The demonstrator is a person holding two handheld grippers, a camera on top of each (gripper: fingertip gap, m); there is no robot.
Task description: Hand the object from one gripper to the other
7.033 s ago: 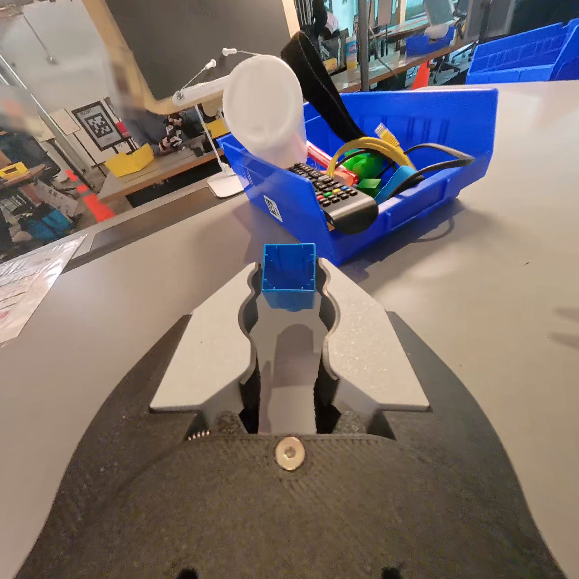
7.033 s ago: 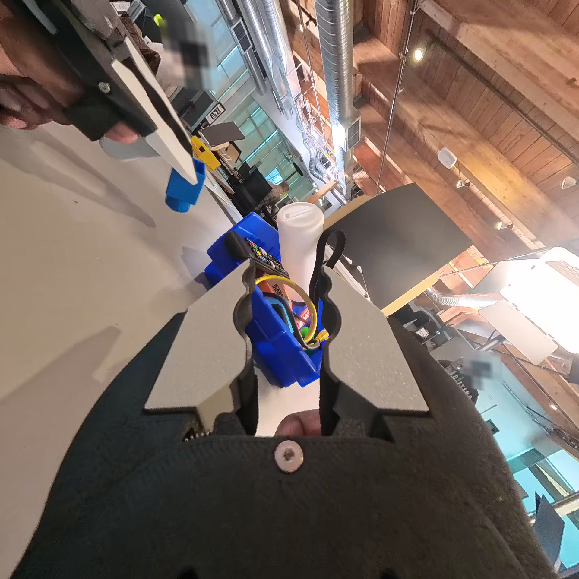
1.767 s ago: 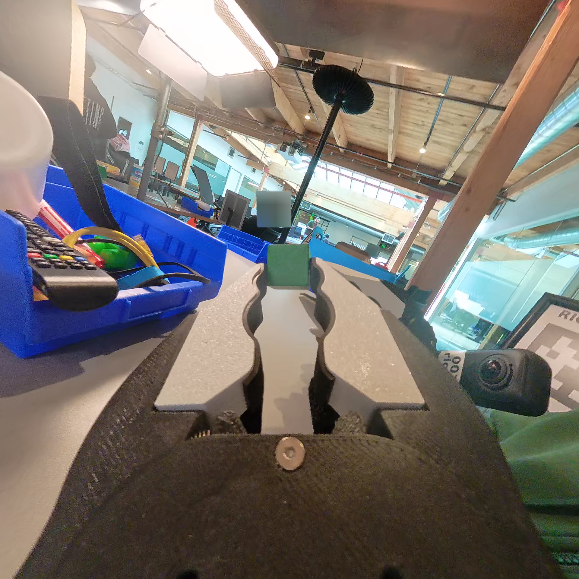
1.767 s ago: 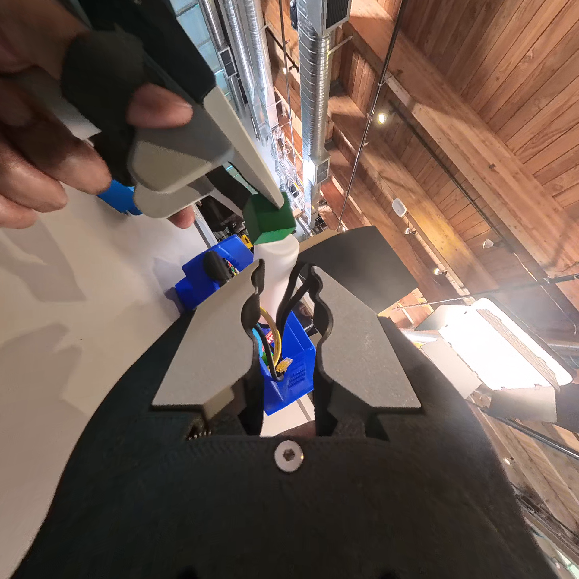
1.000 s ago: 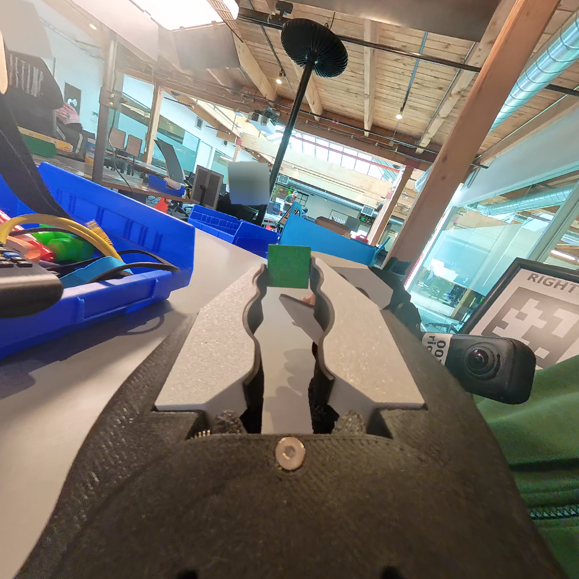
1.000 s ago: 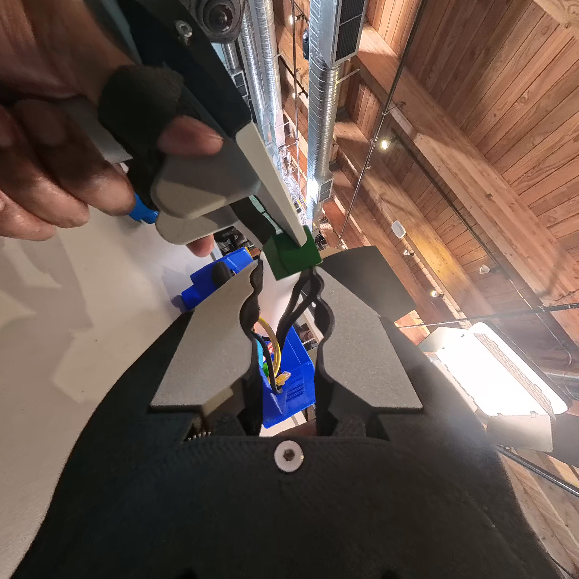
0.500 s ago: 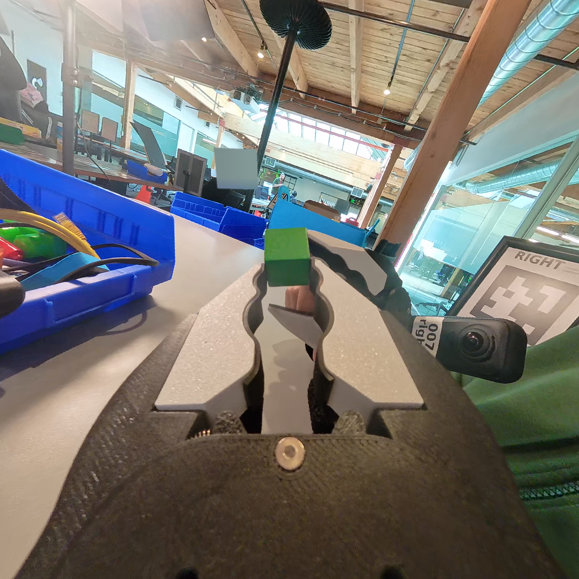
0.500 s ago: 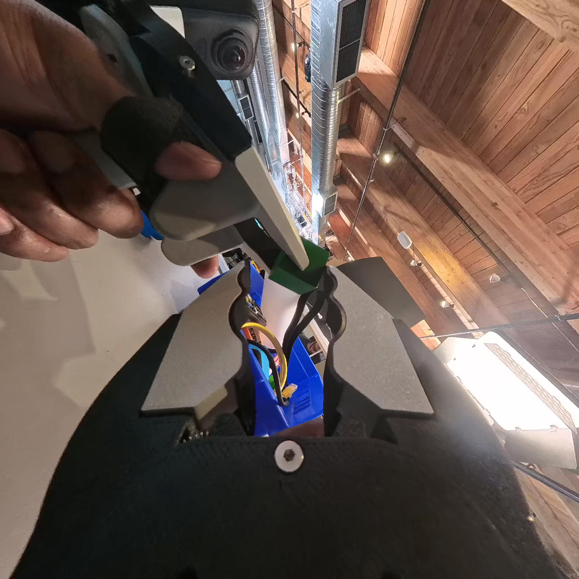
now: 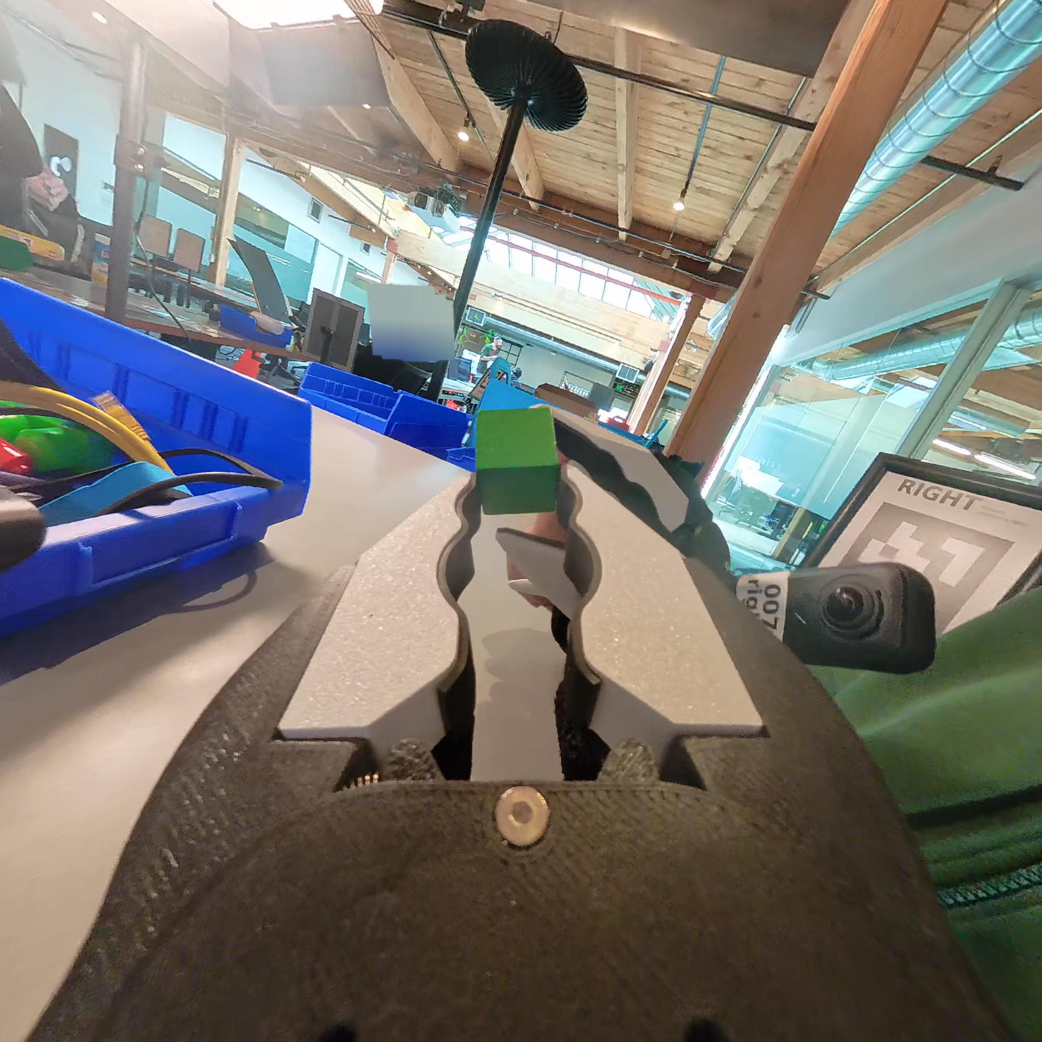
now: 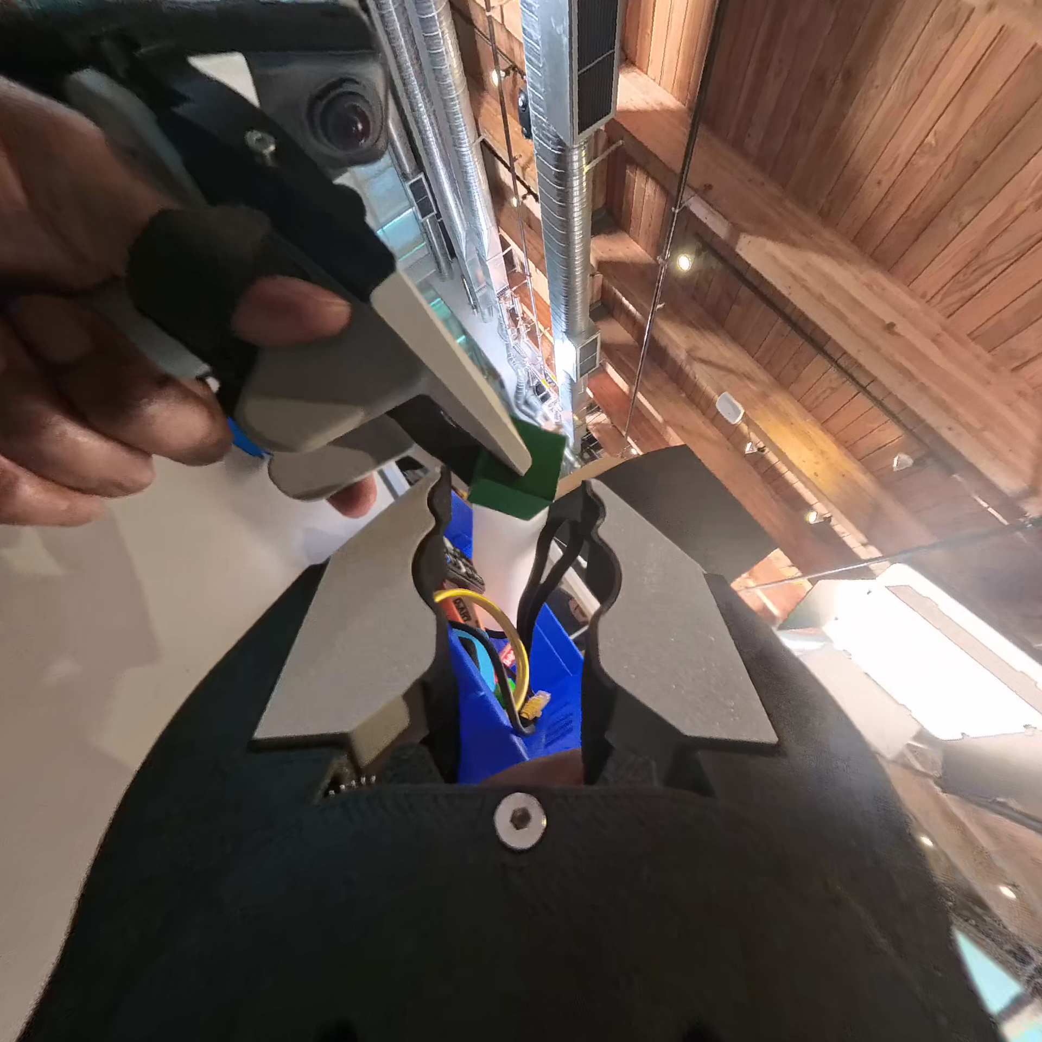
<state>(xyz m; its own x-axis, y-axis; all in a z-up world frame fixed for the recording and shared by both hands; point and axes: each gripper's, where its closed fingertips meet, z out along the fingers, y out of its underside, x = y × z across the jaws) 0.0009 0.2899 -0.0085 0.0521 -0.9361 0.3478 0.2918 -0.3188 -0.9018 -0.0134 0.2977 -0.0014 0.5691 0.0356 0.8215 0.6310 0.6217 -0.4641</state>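
Left claw [image 9: 517, 493] clamped on green cube [image 9: 516, 459] at frame centre, right claw [image 10: 516, 502] spread open just under it, blue bin [image 9: 169, 428] left on table [image 9: 141, 676].

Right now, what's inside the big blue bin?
In the blue bin lie a yellow cable, a black cable, something bright green and a light blue strap. The bin's wall and a dark object hide whatever lies beneath.
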